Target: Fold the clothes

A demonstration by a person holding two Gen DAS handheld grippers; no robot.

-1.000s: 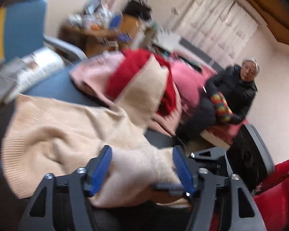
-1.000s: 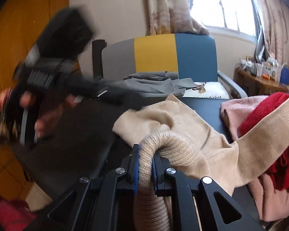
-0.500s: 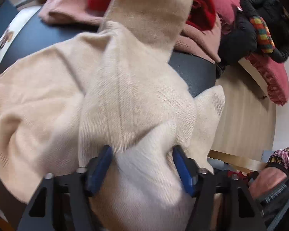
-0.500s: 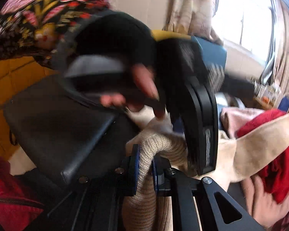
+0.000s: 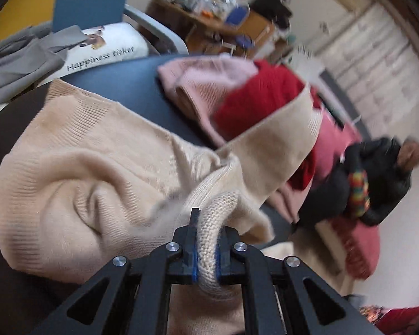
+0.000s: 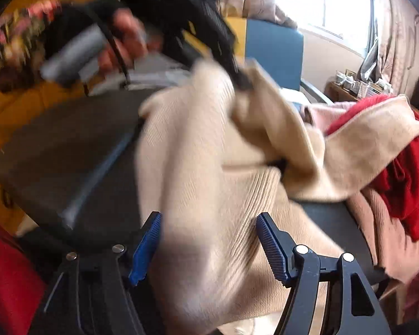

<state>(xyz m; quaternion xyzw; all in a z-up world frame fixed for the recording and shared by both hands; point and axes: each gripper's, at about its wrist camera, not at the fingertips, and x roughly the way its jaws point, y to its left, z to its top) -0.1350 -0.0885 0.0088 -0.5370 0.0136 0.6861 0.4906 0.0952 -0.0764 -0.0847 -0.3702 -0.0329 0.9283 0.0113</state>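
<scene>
At the near edge of the dark table (image 5: 142,83), the left tool (image 5: 206,248) had just clenched on the beige knitted sweater's (image 5: 97,167) ribbed hem. The right tool (image 6: 209,243) had just been spreading, released, cloth loose between its jaws. Best regrip a far corner and pull flat.

Window daylight, motion blur, fisheye warping

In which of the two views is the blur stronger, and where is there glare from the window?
Right wrist view: heavy motion blur on the beige sweater and on the left gripper above it; the window is blown out to white. Left wrist view: sharper near the left gripper, with blur mainly on the seated person at the edge.
</scene>
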